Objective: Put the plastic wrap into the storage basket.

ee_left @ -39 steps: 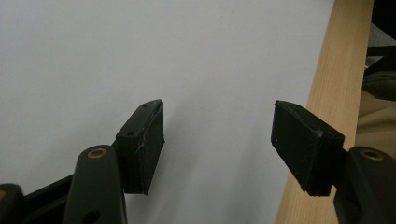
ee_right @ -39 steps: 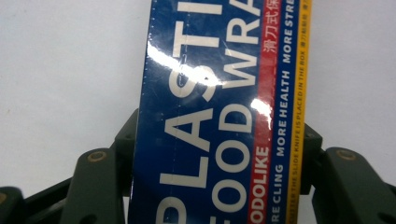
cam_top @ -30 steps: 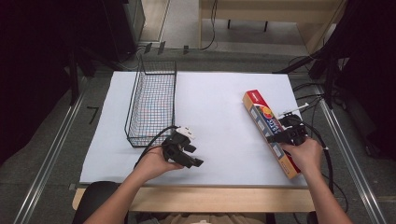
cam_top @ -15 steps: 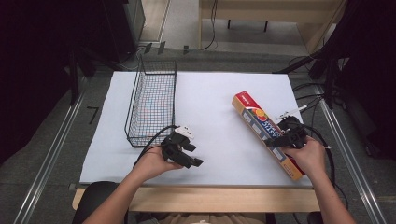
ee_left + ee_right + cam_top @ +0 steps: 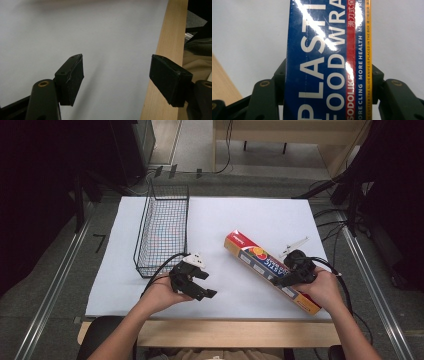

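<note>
Wire basket beside wrap box

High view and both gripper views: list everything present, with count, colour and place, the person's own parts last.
plastic wrap box: one, blue, red and yellow, lying slantwise right of centre on the sheet.
wire basket: one, black, left of centre.
white sheet: one, covering the table.
table: one, light wood, near edge showing.
left gripper: one, black, jaws just opened further, nothing between them, near the basket's near end.
right gripper: one, black, clamped on the box.
</note>
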A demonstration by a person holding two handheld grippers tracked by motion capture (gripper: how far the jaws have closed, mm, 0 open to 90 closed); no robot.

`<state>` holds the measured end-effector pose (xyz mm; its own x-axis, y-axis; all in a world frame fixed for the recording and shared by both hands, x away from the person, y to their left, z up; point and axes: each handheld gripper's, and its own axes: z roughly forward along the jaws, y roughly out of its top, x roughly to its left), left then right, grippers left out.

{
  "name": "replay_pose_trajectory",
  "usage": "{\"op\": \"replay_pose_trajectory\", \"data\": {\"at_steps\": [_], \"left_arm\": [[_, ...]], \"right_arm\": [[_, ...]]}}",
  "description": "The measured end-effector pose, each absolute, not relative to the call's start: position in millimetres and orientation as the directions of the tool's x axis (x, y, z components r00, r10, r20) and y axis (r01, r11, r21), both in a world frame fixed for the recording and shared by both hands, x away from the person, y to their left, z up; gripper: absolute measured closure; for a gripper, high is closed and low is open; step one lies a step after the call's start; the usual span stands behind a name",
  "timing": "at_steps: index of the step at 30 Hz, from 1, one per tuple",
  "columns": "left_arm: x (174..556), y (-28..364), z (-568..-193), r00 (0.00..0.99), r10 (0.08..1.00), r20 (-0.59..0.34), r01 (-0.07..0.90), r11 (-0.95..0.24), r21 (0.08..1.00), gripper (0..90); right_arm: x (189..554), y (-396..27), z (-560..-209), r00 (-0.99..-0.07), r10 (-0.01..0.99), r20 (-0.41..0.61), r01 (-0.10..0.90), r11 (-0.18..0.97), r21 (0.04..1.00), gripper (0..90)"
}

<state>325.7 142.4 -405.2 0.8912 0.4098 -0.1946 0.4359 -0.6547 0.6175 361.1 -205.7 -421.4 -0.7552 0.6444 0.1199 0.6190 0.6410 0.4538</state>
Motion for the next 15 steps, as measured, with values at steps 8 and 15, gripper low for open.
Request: {"op": "replay_pose_trajectory", "data": {"at_steps": [8,15], "left_arm": [[324,146,-399,0.891,0.415,-0.182,0.431,-0.653,0.623,25.5],[321,149,-387,0.898,0.408,-0.163,0.409,-0.640,0.651,25.0]], "right_arm": [[353,-192,-420,-0.840,0.533,0.100,0.512,0.720,0.469,41.2],[342,-178,-422,-0.917,0.392,0.078,0.381,0.800,0.463,41.2]]}}
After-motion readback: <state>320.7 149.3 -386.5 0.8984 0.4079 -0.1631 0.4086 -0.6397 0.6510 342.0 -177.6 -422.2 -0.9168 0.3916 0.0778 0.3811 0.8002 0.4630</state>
